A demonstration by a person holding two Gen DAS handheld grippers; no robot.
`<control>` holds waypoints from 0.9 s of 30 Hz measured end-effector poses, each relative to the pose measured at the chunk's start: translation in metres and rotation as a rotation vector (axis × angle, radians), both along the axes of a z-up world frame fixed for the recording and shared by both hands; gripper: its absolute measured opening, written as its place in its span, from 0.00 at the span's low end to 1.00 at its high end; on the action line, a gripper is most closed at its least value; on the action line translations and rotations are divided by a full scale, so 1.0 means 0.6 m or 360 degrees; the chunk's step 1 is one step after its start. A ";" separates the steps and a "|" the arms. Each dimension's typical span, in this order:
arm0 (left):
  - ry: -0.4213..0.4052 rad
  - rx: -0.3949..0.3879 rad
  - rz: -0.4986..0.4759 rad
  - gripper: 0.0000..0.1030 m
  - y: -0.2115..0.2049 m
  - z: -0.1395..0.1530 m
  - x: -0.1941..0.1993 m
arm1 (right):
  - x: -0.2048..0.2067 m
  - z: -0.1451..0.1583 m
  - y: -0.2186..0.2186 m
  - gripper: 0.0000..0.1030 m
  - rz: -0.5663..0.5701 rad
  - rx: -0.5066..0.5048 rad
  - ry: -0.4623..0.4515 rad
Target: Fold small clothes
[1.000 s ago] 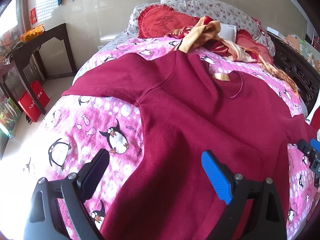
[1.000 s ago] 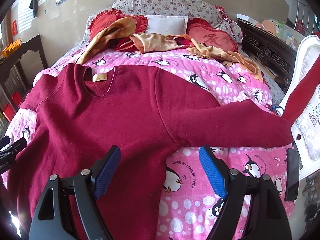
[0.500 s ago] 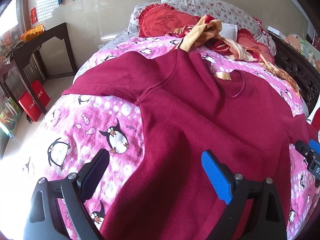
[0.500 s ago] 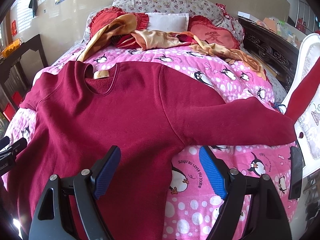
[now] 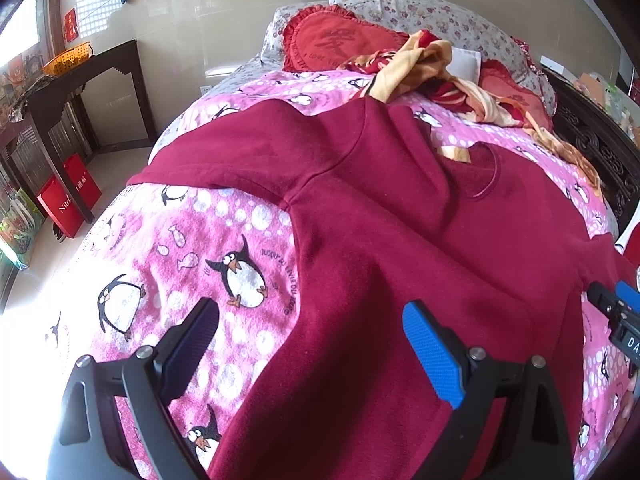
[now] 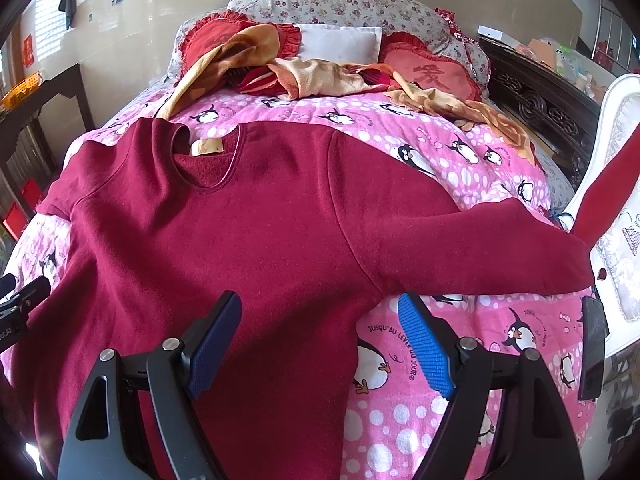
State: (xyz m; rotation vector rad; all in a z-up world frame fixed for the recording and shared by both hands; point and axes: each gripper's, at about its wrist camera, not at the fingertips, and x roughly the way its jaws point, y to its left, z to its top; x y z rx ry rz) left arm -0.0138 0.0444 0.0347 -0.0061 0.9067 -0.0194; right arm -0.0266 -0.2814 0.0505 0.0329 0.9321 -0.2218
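One sweater (image 6: 256, 248), two open grippers

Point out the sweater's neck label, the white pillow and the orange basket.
neck label (image 6: 206, 146): right wrist view, middle of the tan tag inside the collar.
white pillow (image 6: 340, 43): right wrist view, its front face.
orange basket (image 5: 66, 56): left wrist view, its side wall.

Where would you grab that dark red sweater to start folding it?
Probably the cuff end of the outstretched sleeve of the sweater, coming in from the bed's right edge with the right hand-held gripper: it lies flat, with a free edge to pinch.
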 end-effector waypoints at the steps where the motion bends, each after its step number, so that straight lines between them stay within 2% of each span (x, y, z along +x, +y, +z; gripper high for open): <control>1: 0.0001 -0.0003 0.0005 0.93 0.002 0.000 0.000 | 0.001 0.000 0.001 0.73 -0.0002 0.0000 -0.0002; 27: 0.0017 -0.0011 0.0035 0.93 0.019 -0.005 0.006 | 0.010 -0.008 0.021 0.73 0.0036 -0.0027 0.0024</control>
